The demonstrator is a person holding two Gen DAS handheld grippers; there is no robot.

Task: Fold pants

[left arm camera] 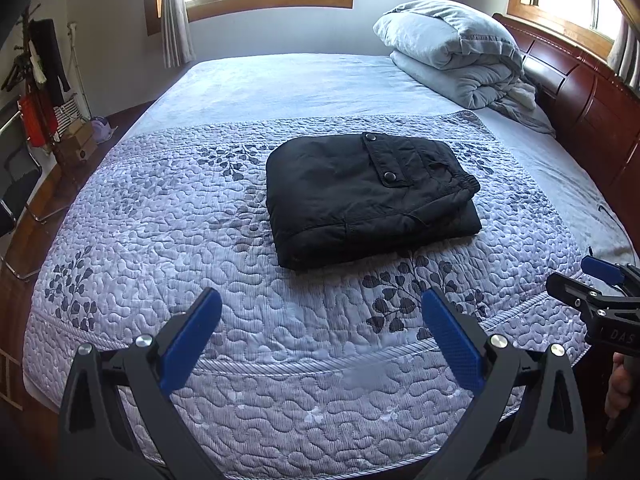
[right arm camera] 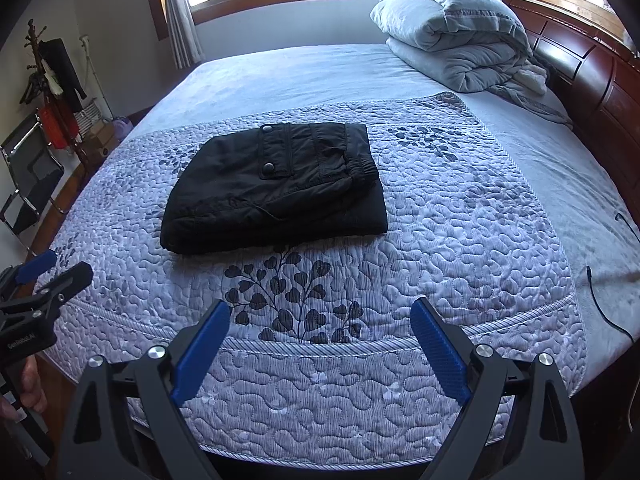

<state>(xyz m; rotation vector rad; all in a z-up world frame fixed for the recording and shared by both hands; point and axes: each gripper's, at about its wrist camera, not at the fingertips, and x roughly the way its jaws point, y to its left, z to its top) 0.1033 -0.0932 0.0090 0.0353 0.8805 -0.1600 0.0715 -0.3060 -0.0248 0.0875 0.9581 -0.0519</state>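
The black pants (left arm camera: 368,196) lie folded into a compact rectangle on the quilted lavender bedspread (left arm camera: 180,240), pocket flap with snap buttons on top. They also show in the right wrist view (right arm camera: 276,188). My left gripper (left arm camera: 320,316) is open and empty, held back over the near edge of the bed, apart from the pants. My right gripper (right arm camera: 320,324) is open and empty too, at the near edge and apart from the pants. Each gripper shows at the side of the other's view, the right one (left arm camera: 596,280) and the left one (right arm camera: 44,276).
A folded grey duvet and pillow (left arm camera: 452,48) are stacked at the head of the bed by the dark wooden headboard (left arm camera: 580,92). A black cable (right arm camera: 604,300) lies on the right side. A coat rack (left arm camera: 40,80) and a chair stand on the left.
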